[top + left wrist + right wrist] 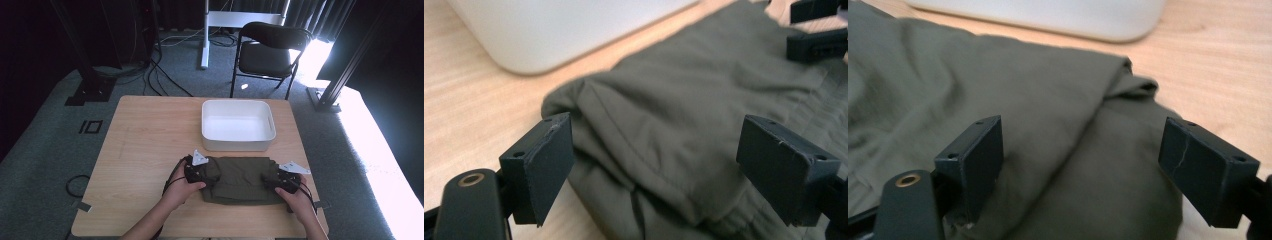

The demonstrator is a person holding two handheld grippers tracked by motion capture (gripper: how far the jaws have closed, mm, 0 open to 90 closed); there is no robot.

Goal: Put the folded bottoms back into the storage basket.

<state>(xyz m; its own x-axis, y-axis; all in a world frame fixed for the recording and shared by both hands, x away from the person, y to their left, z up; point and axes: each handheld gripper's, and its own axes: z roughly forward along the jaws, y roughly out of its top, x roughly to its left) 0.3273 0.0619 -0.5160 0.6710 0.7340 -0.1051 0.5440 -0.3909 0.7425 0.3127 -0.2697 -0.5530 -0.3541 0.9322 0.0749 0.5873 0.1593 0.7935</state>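
Folded olive garment (pixel 239 179) near white bin (pixel 238 125), left gripper (pixel 656 165) and right gripper (pixel 1083 167) fingers apart, no readable writing

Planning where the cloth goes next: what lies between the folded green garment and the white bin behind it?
Just a narrow strip of bare wooden table separates the garment from the white bin; the high view shows it.

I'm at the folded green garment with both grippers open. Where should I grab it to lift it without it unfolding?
Probably at its two short ends: the left gripper on the stacked left edge of the garment, the right gripper on the right edge, each coming in sideways. The thick folded layers sit between the open jaws there.
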